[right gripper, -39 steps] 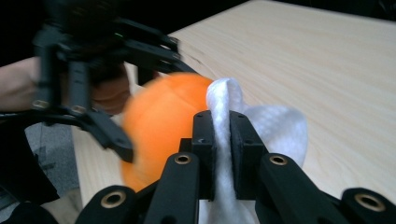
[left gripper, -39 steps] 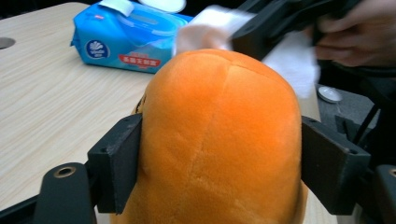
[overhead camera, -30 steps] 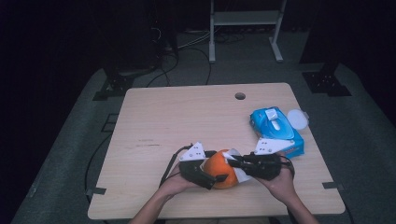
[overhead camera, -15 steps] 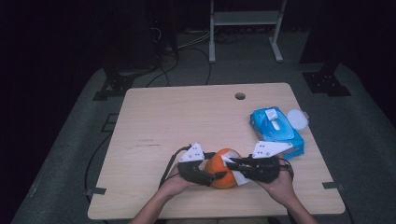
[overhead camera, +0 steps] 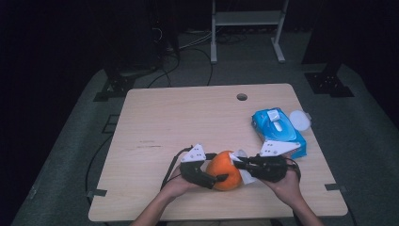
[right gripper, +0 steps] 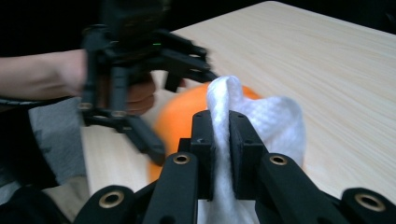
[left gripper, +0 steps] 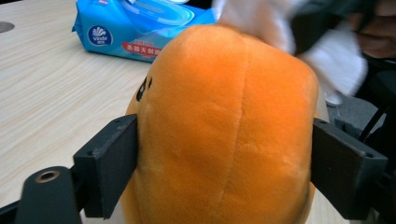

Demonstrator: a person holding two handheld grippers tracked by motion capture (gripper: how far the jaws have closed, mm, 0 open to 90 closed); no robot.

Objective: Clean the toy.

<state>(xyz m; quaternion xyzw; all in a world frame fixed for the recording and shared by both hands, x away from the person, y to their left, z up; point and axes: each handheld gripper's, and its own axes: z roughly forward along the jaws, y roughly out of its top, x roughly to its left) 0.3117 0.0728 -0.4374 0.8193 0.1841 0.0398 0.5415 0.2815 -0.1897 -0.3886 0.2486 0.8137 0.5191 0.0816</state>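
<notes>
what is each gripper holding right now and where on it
The left gripper grips the orange plush toy across its sides. The right gripper pinches a fold of a white wipe lying against the toy.

left tongs (overhead camera: 221, 178): clamped (jaws just widening) | right tongs (overhead camera: 239, 165): pinched tight

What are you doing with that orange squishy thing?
A person is cleaning an orange plush toy at a light wooden table. The left gripper has its jaws around the toy's sides; they have just been opening a little. The right gripper is shut on a white wet wipe and presses it against the toy's top. A blue pack of wipes lies on the table nearby.
</notes>
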